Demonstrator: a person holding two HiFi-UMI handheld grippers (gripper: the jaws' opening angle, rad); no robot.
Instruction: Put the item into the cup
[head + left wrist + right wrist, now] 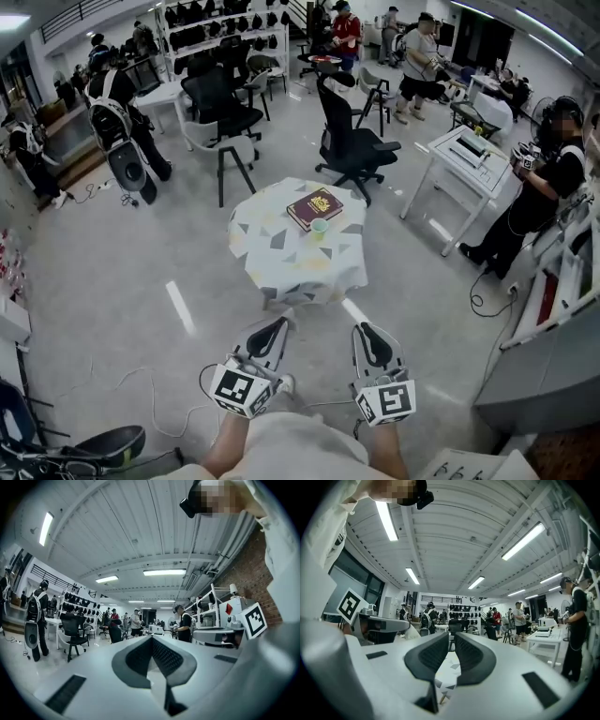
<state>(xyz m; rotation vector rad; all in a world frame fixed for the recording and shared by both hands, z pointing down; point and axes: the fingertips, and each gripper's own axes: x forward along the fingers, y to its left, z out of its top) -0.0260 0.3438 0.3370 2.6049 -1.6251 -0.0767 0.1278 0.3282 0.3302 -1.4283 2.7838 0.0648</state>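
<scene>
Distant table (281,255), cup (320,226) barely discernible

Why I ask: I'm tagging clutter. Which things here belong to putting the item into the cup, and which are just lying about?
Belongs to the job:
- cup, on the table
- left gripper and right gripper, both short of the table
- the item itself: too small to make out

Just lying about:
- dark red book beside the cup
- black office chair behind the table

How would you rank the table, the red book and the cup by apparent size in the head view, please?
Largest to smallest:
1. the table
2. the red book lying on it
3. the cup, clearly smallest, beside the book
</scene>
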